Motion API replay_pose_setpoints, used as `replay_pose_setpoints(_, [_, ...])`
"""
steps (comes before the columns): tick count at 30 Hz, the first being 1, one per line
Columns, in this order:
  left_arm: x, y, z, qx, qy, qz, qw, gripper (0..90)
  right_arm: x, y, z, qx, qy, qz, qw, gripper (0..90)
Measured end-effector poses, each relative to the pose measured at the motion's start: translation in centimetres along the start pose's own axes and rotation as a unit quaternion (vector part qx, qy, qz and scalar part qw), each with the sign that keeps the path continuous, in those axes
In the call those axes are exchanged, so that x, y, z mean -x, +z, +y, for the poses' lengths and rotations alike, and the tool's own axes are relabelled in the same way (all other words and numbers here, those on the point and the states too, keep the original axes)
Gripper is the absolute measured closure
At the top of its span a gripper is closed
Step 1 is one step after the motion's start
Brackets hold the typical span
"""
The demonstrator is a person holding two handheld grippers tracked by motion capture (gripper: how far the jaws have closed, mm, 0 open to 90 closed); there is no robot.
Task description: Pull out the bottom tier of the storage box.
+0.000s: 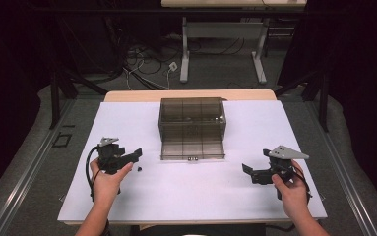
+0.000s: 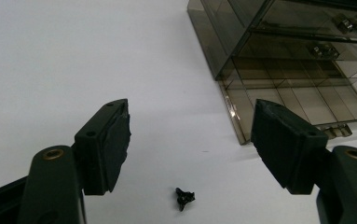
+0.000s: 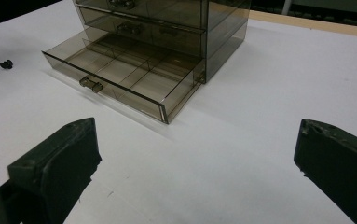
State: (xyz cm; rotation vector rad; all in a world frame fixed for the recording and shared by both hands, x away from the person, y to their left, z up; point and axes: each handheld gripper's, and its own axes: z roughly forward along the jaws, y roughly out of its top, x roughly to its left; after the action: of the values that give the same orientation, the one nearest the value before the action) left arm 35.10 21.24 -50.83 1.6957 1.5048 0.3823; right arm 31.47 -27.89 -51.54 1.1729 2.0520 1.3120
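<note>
Fingers (image 2: 113,144) of matte black rubber flank a knobbly black part (image 2: 184,198).

High view looks forward and down over whole desk (image 1: 127,196); both gripper views sit low, near, sharing the drawer box (image 1: 192,129).

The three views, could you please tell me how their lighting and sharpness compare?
High view: bright white table, dark surroundings, soft detail. Left gripper view: the small black part and drawer box are fairly sharp, the near fingers a little soft, with faint shadows. Right gripper view: the near fingers are blurred, the open drawer clearer.
</note>
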Motion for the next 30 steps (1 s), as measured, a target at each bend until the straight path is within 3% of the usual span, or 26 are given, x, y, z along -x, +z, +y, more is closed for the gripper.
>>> replay_pose_setpoints(4, [0.3,0.1,0.2,-0.006,0.004,0.018,0.9998,30.0,0.1,0.0,0.0,0.001,0.005,0.001,1.0,0.0])
replay_pose_setpoints(6, [0.6,0.3,0.4,-0.011,-0.009,0.022,0.9997,30.3,0.2,0.0,0.0,0.0,0.004,0.002,1.0,0.0])
replay_pose_setpoints(11, [1.0,0.5,0.7,-0.048,-0.024,0.019,0.9984,32.1,0.2,0.0,0.0,0.0,0.005,0.003,1.0,0.0])
replay_pose_setpoints(12, [1.1,0.6,0.6,-0.046,-0.027,0.022,0.9983,32.1,0.3,0.0,0.0,0.001,0.003,0.004,1.0,0.0])
replay_pose_setpoints(17, [1.3,0.9,0.3,-0.077,-0.029,0.007,0.9966,34.9,0.3,0.0,-0.1,0.0,0.006,0.004,1.0,0.1])
replay_pose_setpoints(19, [1.4,1.1,0.0,-0.081,-0.029,0.015,0.9962,38.0,0.3,0.0,-0.1,-0.001,0.007,0.004,1.0,0.3])
replay_pose_setpoints(23, [1.2,1.4,-0.3,-0.101,-0.03,0.008,0.9943,41.0,0.3,0.0,-0.1,-0.002,0.006,0.004,1.0,0.4])
replay_pose_setpoints(30, [0.9,1.8,-0.8,-0.116,-0.037,0.015,0.9924,47.9,0.4,0.1,-0.2,-0.008,0.007,0.006,0.9999,1.1])
